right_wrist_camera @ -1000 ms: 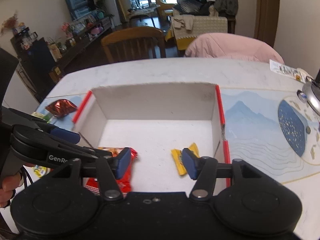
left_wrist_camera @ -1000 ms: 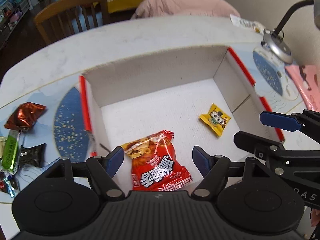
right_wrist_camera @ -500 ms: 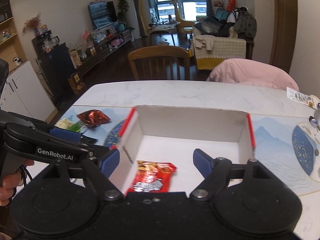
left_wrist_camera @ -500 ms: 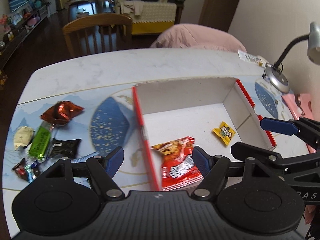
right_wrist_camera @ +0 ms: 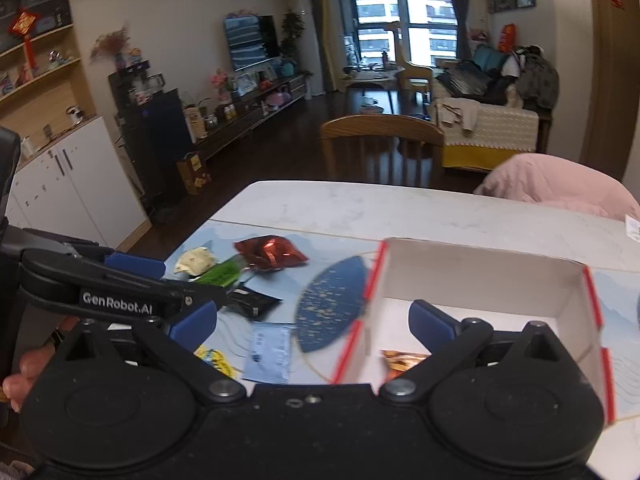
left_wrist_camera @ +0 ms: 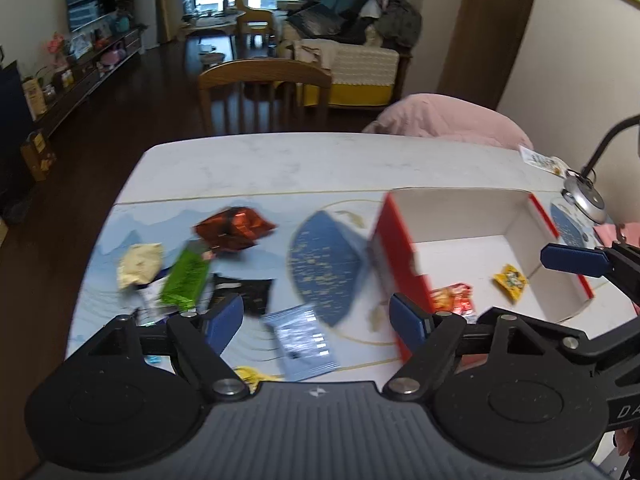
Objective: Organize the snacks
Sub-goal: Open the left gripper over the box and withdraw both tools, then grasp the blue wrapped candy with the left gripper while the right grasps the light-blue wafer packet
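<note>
A white box with red edges (left_wrist_camera: 400,256) (right_wrist_camera: 472,280) stands on the table and holds a red snack bag (left_wrist_camera: 452,300) (right_wrist_camera: 400,360) and a small yellow packet (left_wrist_camera: 511,280). Left of it lie loose snacks: a red foil packet (left_wrist_camera: 234,228) (right_wrist_camera: 272,252), a green one (left_wrist_camera: 186,280), a cream one (left_wrist_camera: 140,266), a black one (left_wrist_camera: 248,294) and a pale blue one (left_wrist_camera: 304,340) (right_wrist_camera: 270,350). My left gripper (left_wrist_camera: 316,320) hovers above the pale blue packet, jaws opening and empty. My right gripper (right_wrist_camera: 312,322) hangs over the box's left wall, jaws opening and empty.
A desk lamp's base (left_wrist_camera: 586,200) sits right of the box. A wooden chair (left_wrist_camera: 264,92) and a pink cushion (left_wrist_camera: 448,120) stand behind the table's far edge. A blue patterned mat (left_wrist_camera: 320,264) covers the table under the snacks. A hand (right_wrist_camera: 20,376) holds the left gripper.
Both grippers have swung left and a little up, from over the box's inside toward the loose snacks. The right jaws have spread much wider. The box's contents lie as before.
</note>
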{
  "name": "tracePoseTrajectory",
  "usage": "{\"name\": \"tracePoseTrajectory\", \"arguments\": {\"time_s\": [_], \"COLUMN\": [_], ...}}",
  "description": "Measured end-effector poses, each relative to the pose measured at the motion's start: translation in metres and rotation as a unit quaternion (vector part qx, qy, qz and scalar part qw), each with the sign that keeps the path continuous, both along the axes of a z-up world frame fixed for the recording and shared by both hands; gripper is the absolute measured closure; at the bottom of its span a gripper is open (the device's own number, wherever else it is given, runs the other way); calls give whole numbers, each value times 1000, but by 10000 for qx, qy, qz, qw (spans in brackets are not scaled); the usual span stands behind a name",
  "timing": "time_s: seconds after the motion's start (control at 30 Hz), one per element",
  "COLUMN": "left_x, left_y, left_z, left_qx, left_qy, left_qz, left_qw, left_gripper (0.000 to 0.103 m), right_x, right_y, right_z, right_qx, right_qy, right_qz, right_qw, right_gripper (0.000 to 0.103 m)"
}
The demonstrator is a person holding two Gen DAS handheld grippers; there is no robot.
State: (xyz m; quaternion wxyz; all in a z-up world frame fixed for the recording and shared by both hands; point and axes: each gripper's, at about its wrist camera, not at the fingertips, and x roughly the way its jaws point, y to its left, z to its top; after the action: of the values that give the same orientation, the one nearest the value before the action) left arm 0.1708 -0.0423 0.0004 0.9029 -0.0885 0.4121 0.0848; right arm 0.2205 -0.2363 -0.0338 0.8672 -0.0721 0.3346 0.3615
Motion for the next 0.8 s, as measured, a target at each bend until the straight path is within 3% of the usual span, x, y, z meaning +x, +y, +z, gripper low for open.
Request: {"name": "tracePoseTrajectory", "arguments": {"time_s": [0.43, 0.8], "left_x": [-34, -37], "left_y": [119, 150], "left_z": [-39, -97], "left_qx": [-178, -254], "left_qy": [351, 836], "left_qz": [769, 1078], "left_qw": [9963, 9903], "left_gripper": [23, 23], "right_x": [-13, 5], "right_y": [73, 119], "right_z": [-44, -99], "right_qx": [-453, -920], "right_qy": [271, 646], "right_qz": [-38, -134], "right_qw": [9986, 9936], "right_gripper": [0, 3]}}
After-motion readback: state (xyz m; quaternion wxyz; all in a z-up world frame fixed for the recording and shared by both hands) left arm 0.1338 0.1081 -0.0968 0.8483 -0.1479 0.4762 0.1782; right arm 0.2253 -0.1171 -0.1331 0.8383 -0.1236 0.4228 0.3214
